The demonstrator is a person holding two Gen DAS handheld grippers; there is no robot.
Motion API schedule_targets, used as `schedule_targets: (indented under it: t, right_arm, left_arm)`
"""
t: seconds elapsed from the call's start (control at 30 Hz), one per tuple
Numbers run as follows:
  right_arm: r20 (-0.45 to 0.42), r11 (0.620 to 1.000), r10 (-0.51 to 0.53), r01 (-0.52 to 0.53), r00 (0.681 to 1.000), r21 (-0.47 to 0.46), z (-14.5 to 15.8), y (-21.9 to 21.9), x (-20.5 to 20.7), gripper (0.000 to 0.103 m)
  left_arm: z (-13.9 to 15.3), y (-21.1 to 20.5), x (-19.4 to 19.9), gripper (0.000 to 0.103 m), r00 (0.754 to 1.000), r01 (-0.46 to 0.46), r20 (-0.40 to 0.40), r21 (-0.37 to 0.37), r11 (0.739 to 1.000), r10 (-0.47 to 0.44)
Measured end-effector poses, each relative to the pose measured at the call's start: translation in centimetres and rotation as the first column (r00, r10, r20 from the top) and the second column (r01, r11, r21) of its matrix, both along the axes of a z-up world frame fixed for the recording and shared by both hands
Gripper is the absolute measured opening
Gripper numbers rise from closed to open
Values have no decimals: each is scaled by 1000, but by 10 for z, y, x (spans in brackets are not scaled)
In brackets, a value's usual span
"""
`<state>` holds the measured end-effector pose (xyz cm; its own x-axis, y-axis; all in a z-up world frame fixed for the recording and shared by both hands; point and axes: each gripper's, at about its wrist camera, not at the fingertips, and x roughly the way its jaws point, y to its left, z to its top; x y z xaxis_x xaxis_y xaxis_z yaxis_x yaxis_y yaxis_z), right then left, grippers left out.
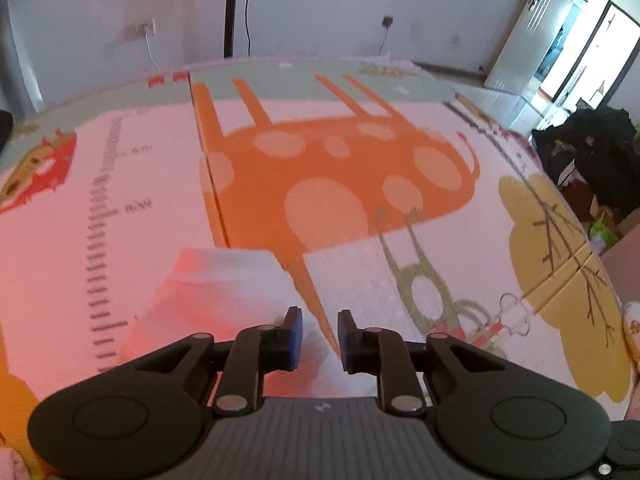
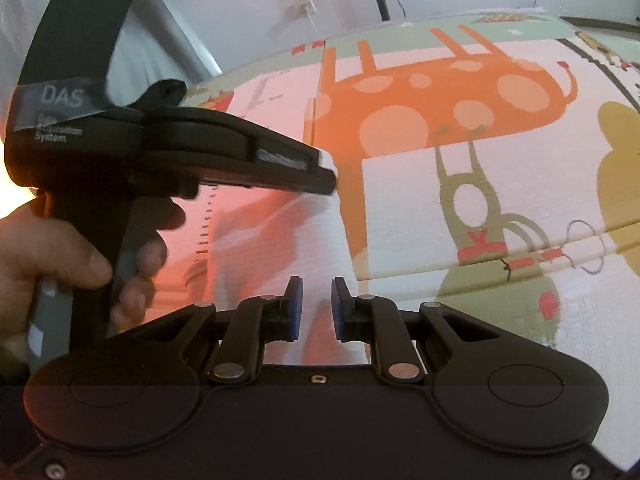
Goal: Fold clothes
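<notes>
A white folded garment (image 1: 224, 292) lies flat on the cartoon play mat (image 1: 360, 160), below and left of my left gripper (image 1: 320, 336). That gripper's blue pads stand a little apart with nothing between them. In the right wrist view the same garment (image 2: 280, 232) spreads under my right gripper (image 2: 317, 308), whose pads also stand slightly apart and hold nothing. A hand (image 2: 48, 256) holds the left gripper (image 2: 326, 176) from the side, above the garment's far edge. The near part of the garment is hidden behind both gripper bodies.
The mat (image 2: 440, 92) has a seam running away from me beside an orange animal print. Beyond it stands a white wall with sockets and cables (image 1: 146, 26) and a black pole (image 1: 230, 8). A dark pile of clothes (image 1: 592, 148) sits off the mat's right edge near a doorway (image 1: 580, 52).
</notes>
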<state>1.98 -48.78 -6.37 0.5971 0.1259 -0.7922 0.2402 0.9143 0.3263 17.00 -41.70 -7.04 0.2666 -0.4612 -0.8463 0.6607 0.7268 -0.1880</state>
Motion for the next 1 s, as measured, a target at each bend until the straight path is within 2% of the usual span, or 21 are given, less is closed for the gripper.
schedule_targets:
  t: [0.2,0.4,0.77,0.9,1.0]
  right_arm:
    - [-38,999,12,-13,999,-34,-21,6,17,15]
    - [-98,999,22,-24,995,-20,-43,10,7,15]
    - [-133,998,54,-56,990,-13,-49,22,-28,15]
    - [-156,998,62,-60,986,16,-50,24,-37,15]
    - [-198,997,67,-56,978,60,-54,24,-45,15]
  left_arm:
    - [-11,-6,6,10,999,-6,-37,12,1000,6]
    - [-18,-10,16,5,998,-30,-57,14,999,31]
    - [-19,-7,27,5,993,-117,40,91,989,114]
    - [-21,4,36,5,988,-153,21,71,986,152]
    - [-18,12,40,5,980,-197,45,79,977,194]
